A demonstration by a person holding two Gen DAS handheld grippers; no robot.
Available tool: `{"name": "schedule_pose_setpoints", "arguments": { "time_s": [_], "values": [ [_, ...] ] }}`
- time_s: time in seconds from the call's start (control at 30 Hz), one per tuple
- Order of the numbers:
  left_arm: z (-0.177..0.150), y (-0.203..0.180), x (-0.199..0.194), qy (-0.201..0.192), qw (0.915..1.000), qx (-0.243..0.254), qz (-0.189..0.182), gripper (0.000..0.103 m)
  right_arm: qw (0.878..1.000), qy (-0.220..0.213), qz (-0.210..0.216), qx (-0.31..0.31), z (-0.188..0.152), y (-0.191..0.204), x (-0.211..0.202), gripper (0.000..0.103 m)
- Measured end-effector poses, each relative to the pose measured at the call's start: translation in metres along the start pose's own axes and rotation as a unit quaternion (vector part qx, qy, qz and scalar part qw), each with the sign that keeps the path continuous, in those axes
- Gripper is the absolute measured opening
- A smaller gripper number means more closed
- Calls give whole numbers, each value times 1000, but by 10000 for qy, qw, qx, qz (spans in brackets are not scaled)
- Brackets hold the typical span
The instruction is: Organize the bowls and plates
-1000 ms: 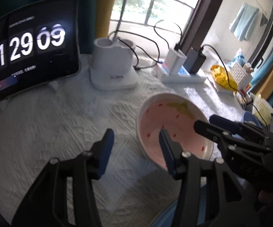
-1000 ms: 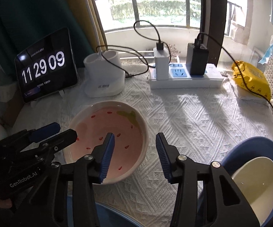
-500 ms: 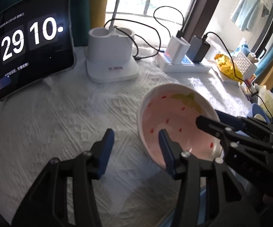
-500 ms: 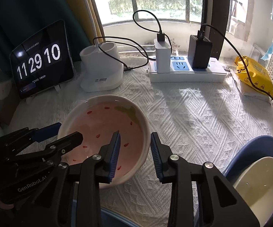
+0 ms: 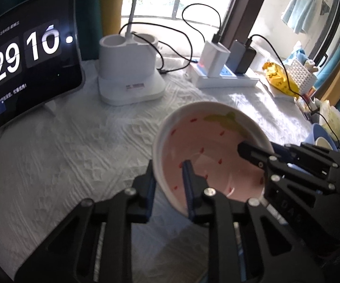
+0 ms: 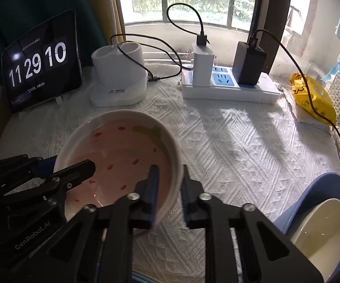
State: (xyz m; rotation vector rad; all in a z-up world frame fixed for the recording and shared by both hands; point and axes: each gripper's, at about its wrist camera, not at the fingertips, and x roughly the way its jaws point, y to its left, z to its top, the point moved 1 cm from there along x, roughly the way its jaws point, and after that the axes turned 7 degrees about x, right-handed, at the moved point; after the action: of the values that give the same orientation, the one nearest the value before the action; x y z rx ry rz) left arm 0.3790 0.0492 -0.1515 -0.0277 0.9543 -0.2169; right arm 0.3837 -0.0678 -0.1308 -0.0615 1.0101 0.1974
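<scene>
change: both grippers' fingers have just closed | left gripper (image 5: 168, 179) and right gripper (image 6: 168, 184) each clamp pink bowl (image 6: 120, 155) rim, bowl tilted

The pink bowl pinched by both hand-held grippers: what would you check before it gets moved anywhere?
1. Left hand-held gripper closed on the pink bowl's rim, having just been closing: ok.
2. Right hand-held gripper closed on the opposite rim, also just closing: ok.
3. Bowl level: not ok, it looks tilted in the left wrist view.
4. Bowl empty: ok.
5. Landing spot, the cream bowl in the blue dish: cannot tell, partly cut off.
6. Cables clear of the bowl: ok.
</scene>
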Motion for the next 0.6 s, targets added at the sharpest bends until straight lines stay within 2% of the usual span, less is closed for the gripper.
{"name": "schedule_pose_setpoints", "arguments": {
  "time_s": [0.33,0.6],
  "values": [
    [2,-1,-9,-137,9999,45,43,20,9999,-61,89,125,0,-4,-4,14],
    [5,-5,-30,-357,9993,109,98,20,9990,-306,251,226,4,-5,-27,13]
  ]
}}
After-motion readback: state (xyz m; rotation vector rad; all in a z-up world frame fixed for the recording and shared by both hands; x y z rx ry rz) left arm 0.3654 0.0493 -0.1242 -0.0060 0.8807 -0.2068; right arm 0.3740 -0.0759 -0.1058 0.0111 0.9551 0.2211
